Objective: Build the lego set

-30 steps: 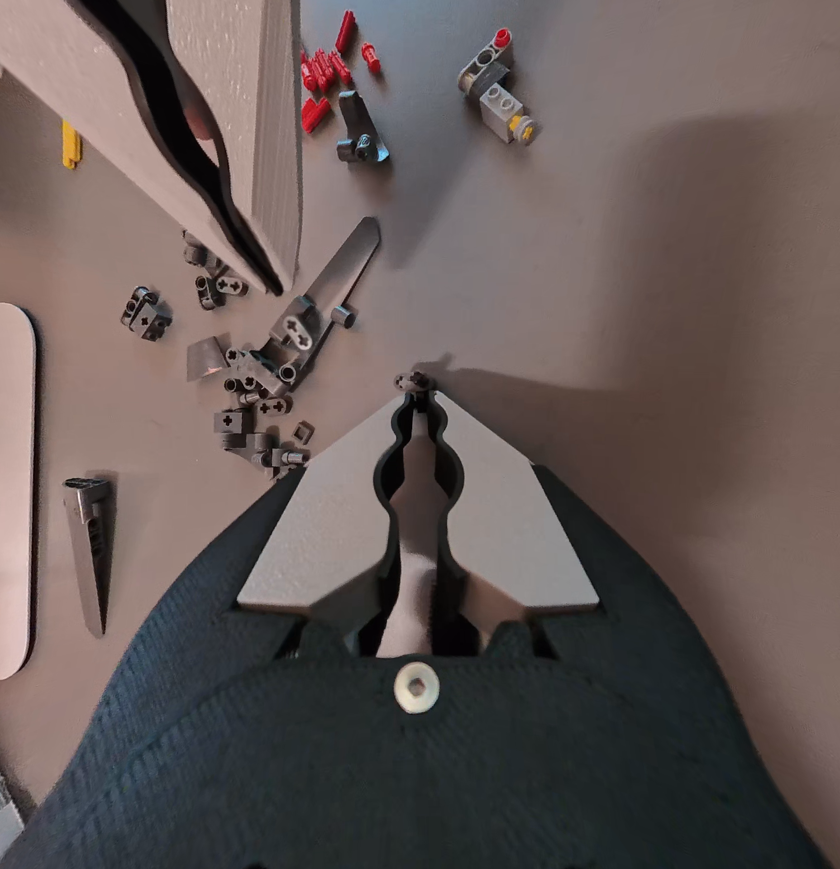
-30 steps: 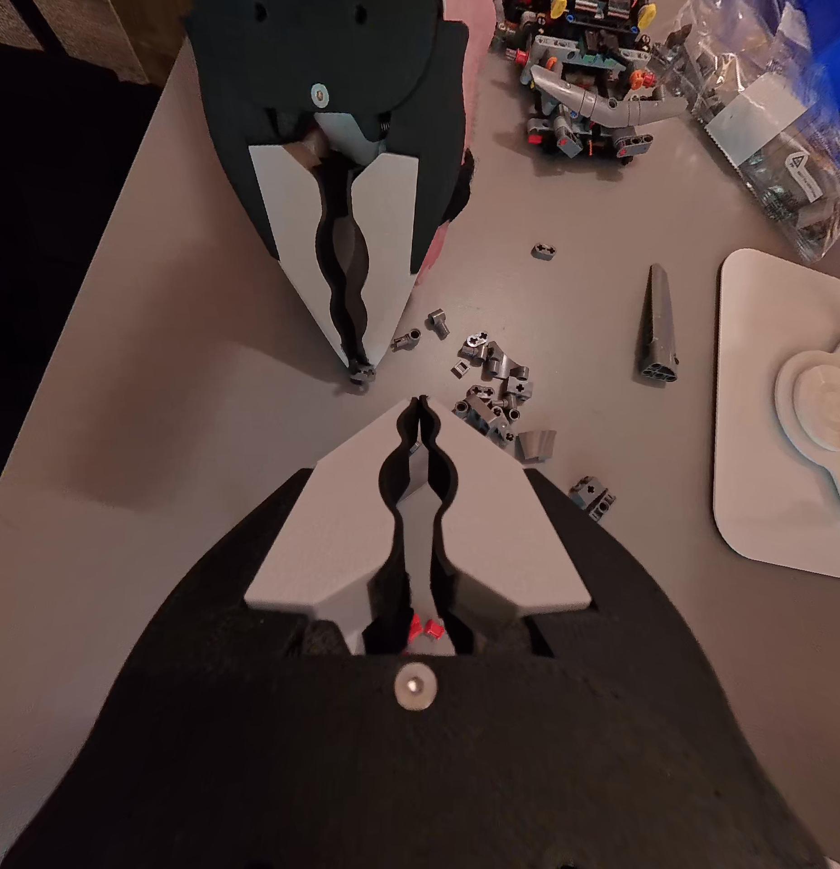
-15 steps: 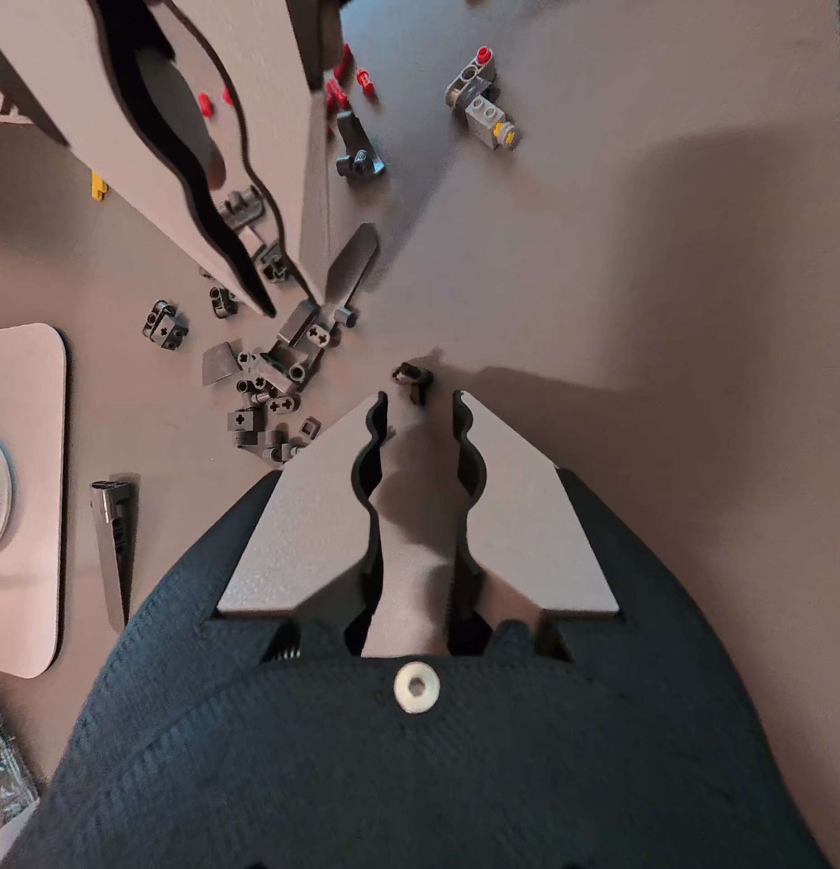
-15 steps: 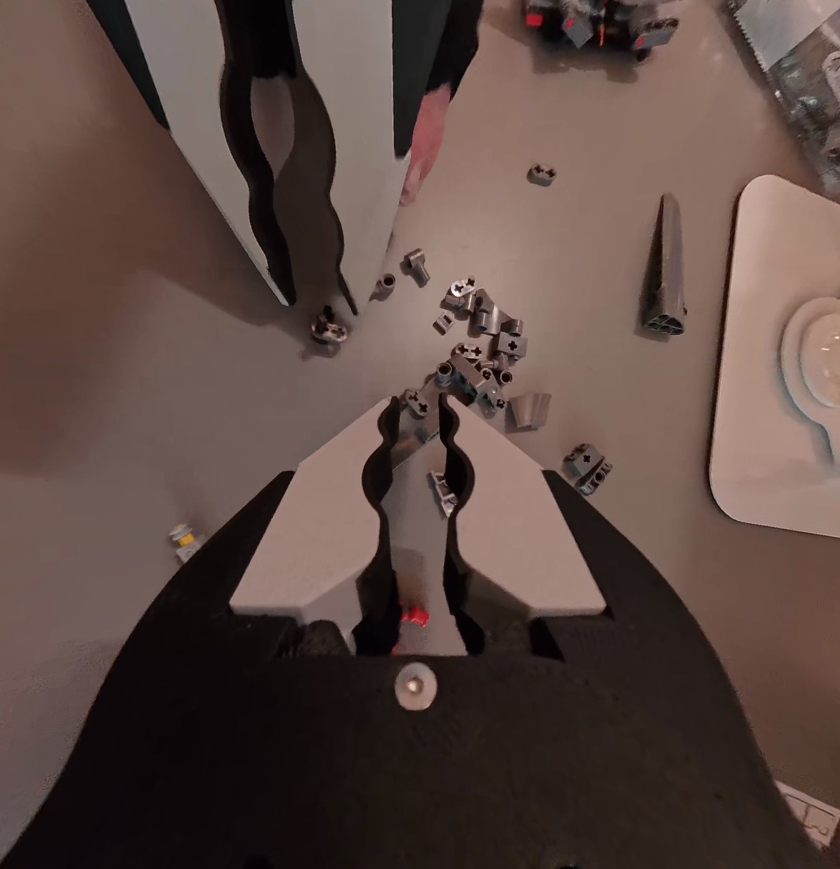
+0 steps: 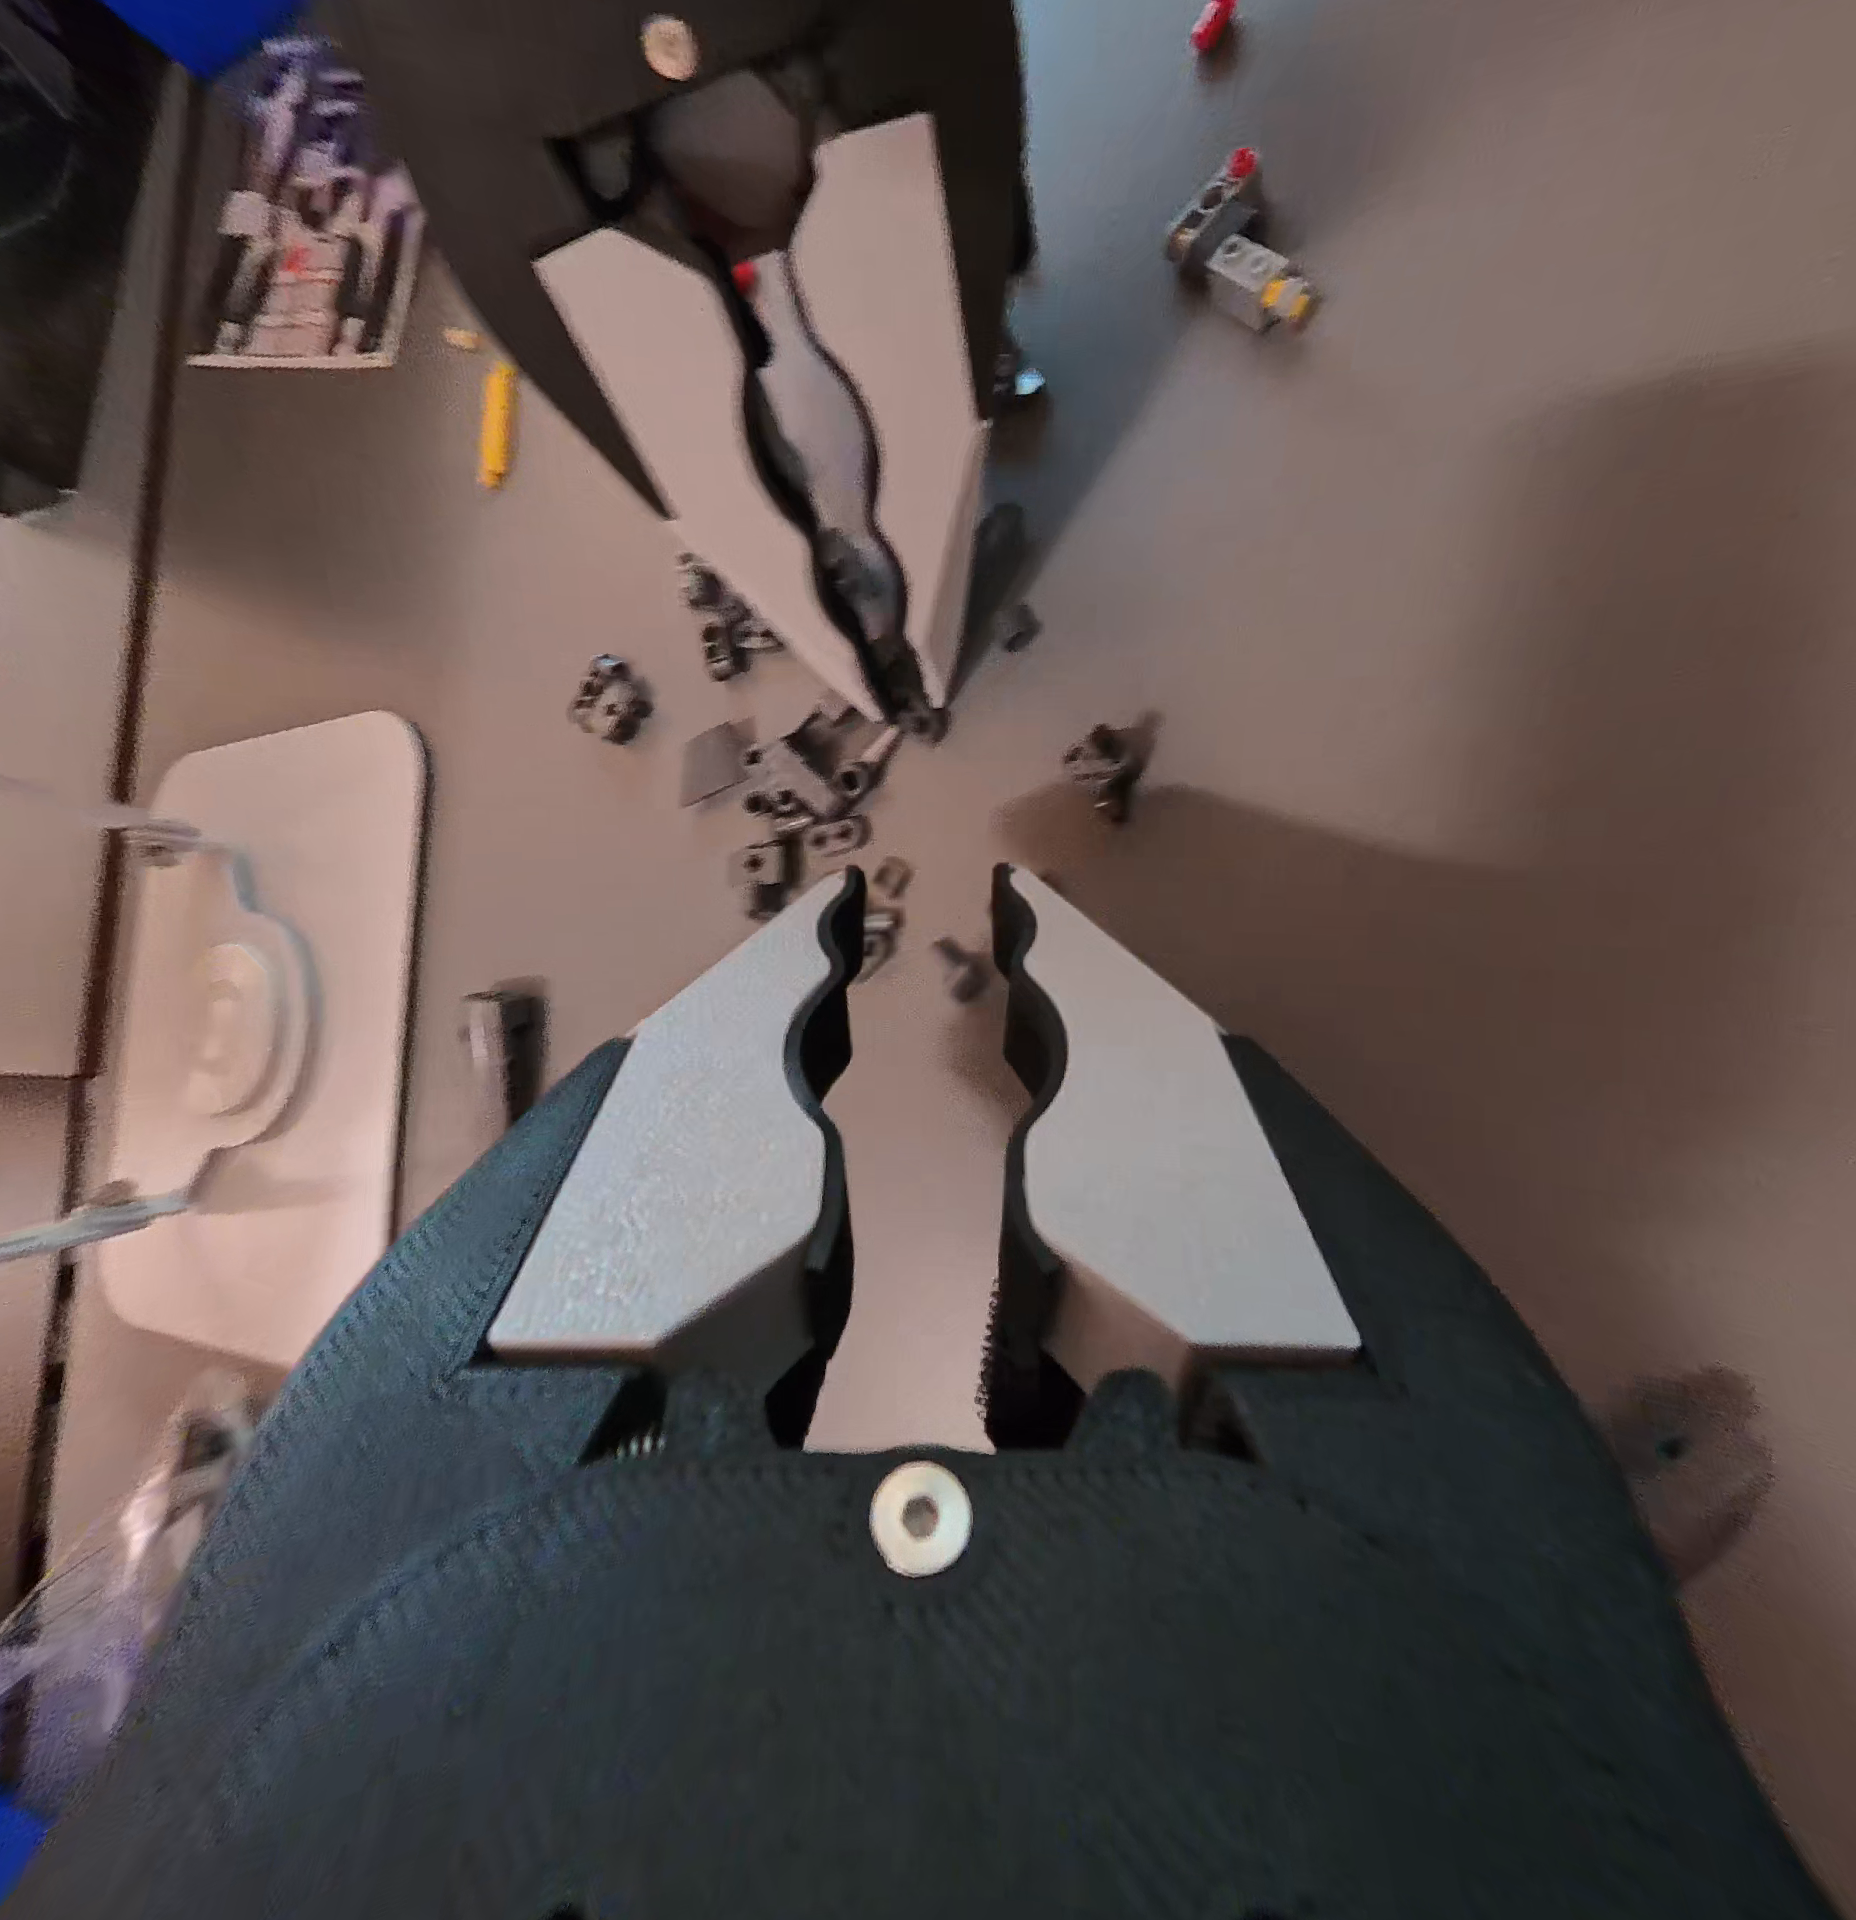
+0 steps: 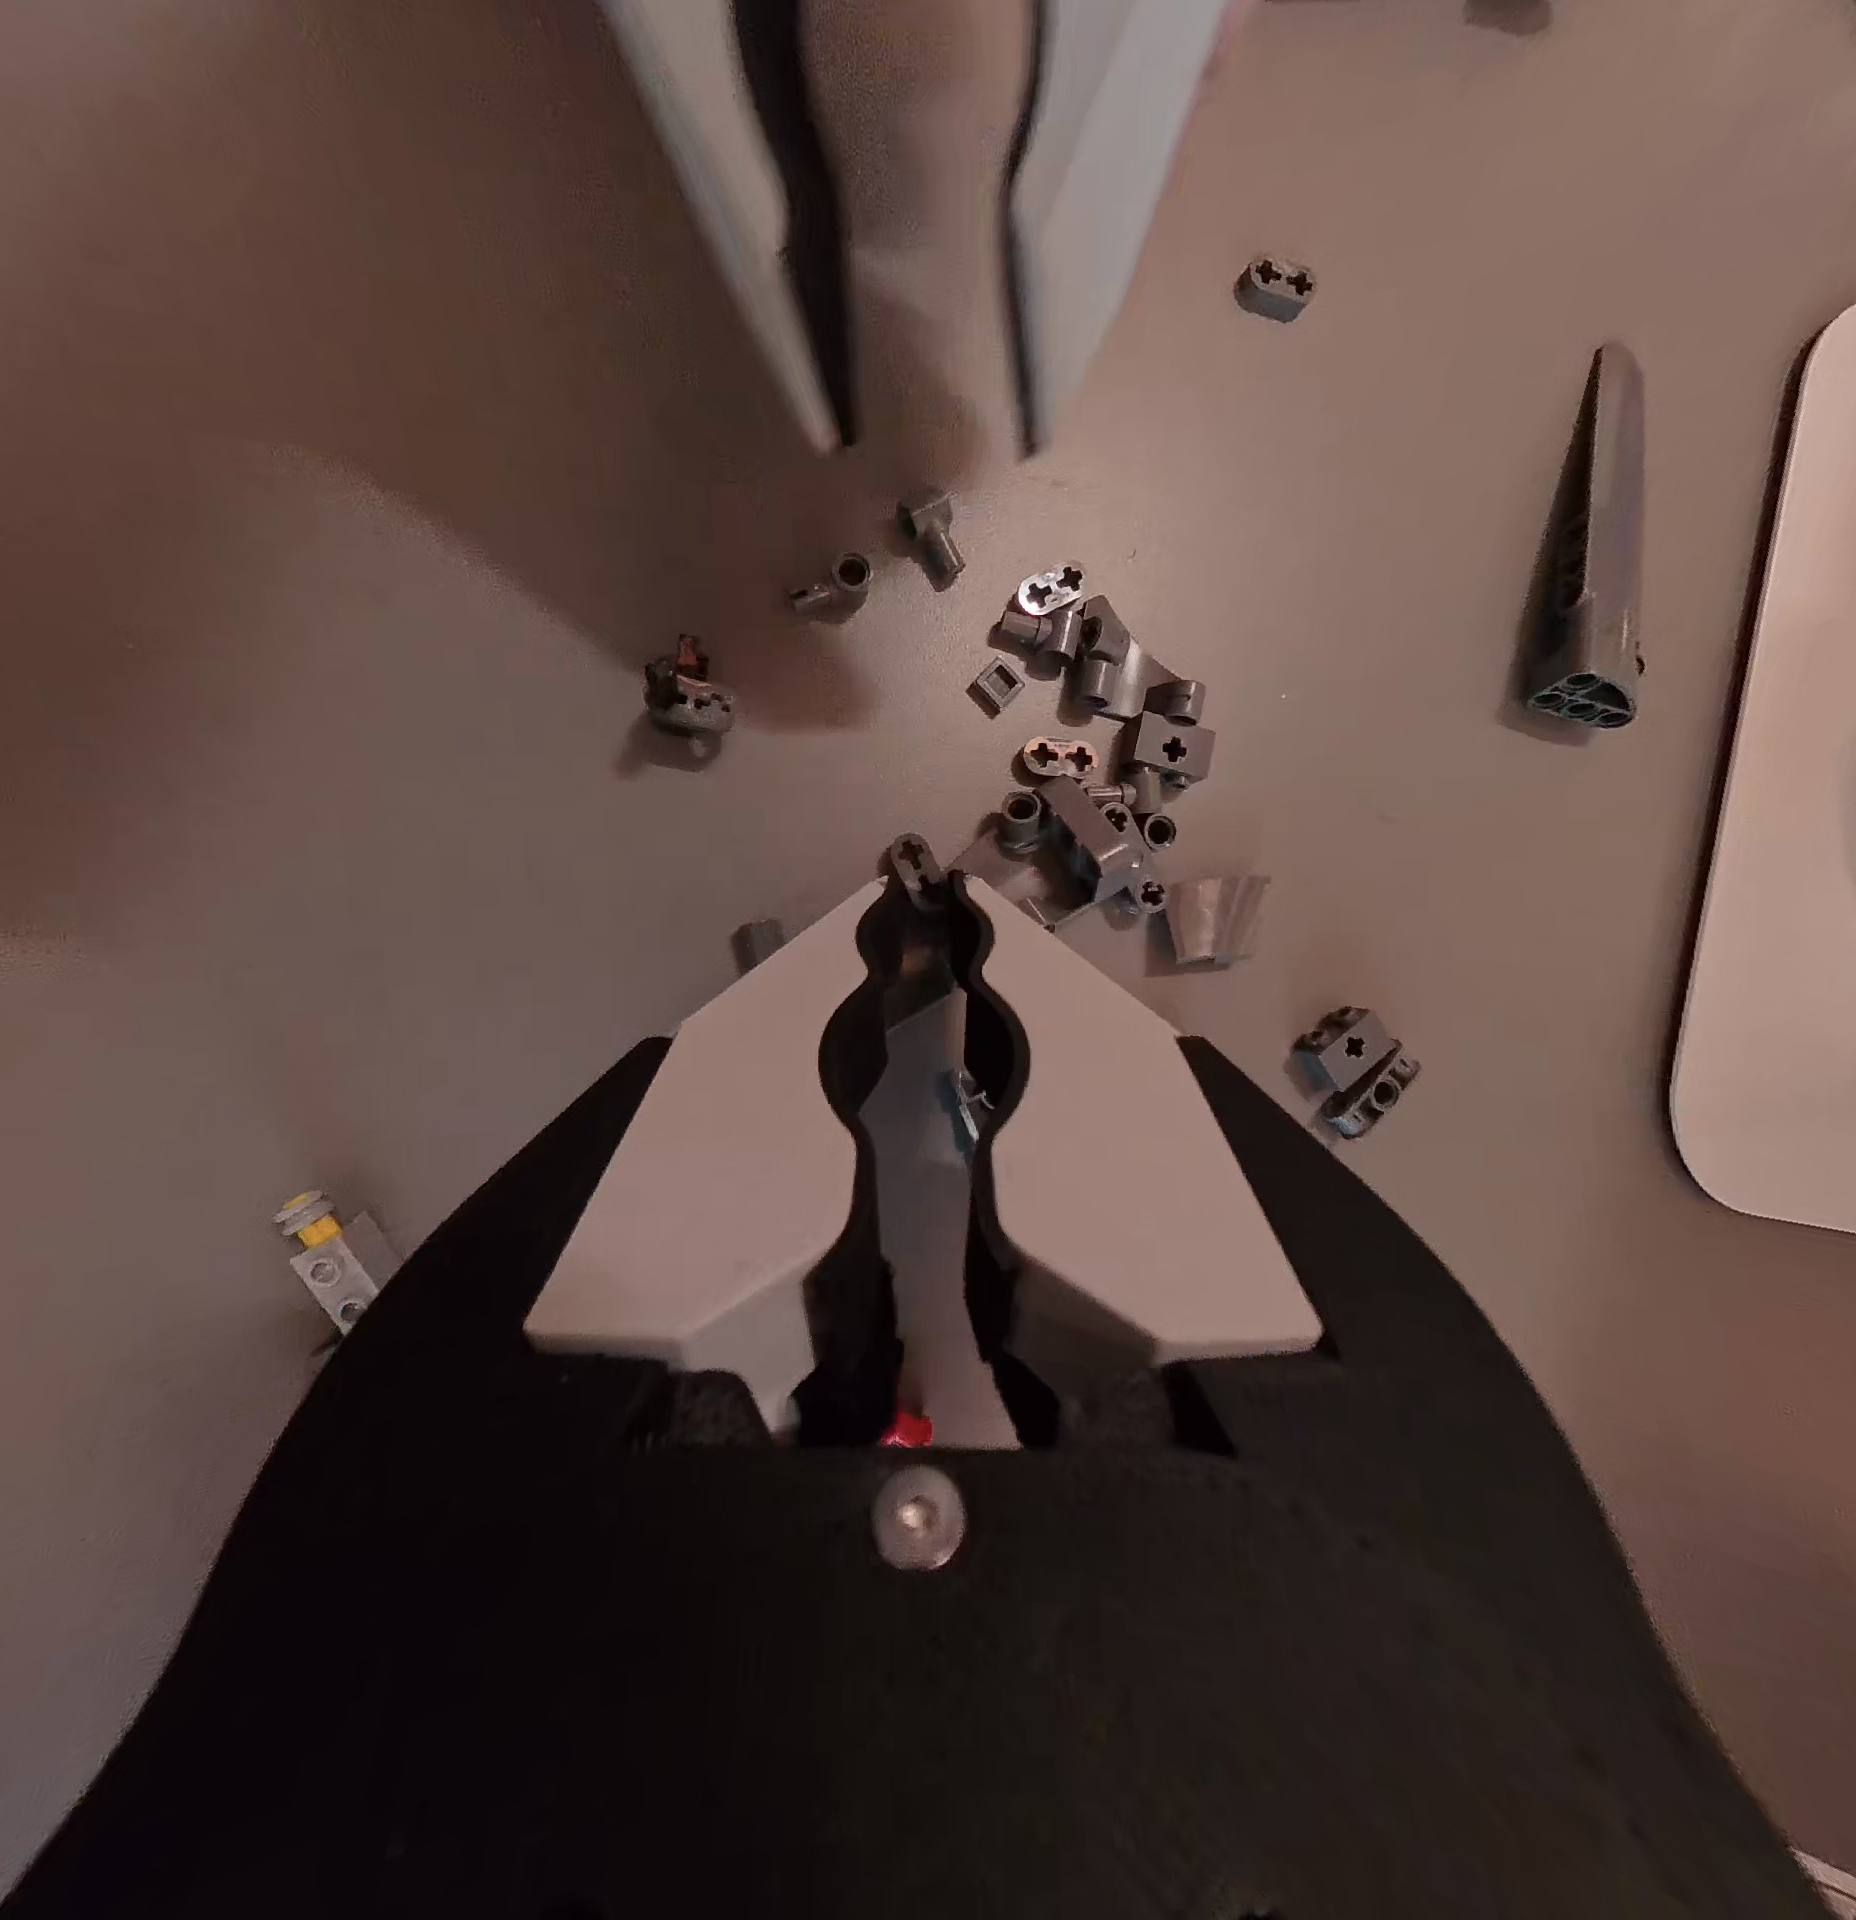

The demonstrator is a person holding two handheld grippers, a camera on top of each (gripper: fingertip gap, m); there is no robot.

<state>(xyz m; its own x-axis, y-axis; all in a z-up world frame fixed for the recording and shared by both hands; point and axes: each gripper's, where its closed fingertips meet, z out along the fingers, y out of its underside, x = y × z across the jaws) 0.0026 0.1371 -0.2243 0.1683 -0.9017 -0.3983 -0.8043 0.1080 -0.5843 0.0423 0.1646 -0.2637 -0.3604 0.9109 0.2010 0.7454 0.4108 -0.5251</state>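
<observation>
Since the earlier frames both tongs have swapped states: the left tongs [image 5: 924, 894], then pinched on a small dark assembly, now stand spread, and that dark assembly [image 5: 1106, 764] lies alone on the surface [image 5: 1475, 935], upper right of their tips. The right tongs [image 6: 922, 883], then pressed together on nothing, are now pinching a grey connector piece [image 6: 916, 864] at the very tips, at frame centre in the right wrist view, its cross-holed end poking out above the fingers. Largest to smallest nearby: white mat [image 6: 1817, 831] at the right edge, tapered grey panel [image 6: 1589, 561] upper right, pile of grey pieces [image 6: 1100, 748] just right of the pinched piece, a grey-and-yellow block [image 6: 326, 1262] lower left. My read on doing this well: the hold is a shallow tip pinch, so lift straight and slow, clear of the pile, no twisting. Pose: both grippers point steeply down at the surface, tips facing each other from opposite sides of the pile; left tongs hover over two loose bits [image 5: 882, 925], not touching them.
</observation>
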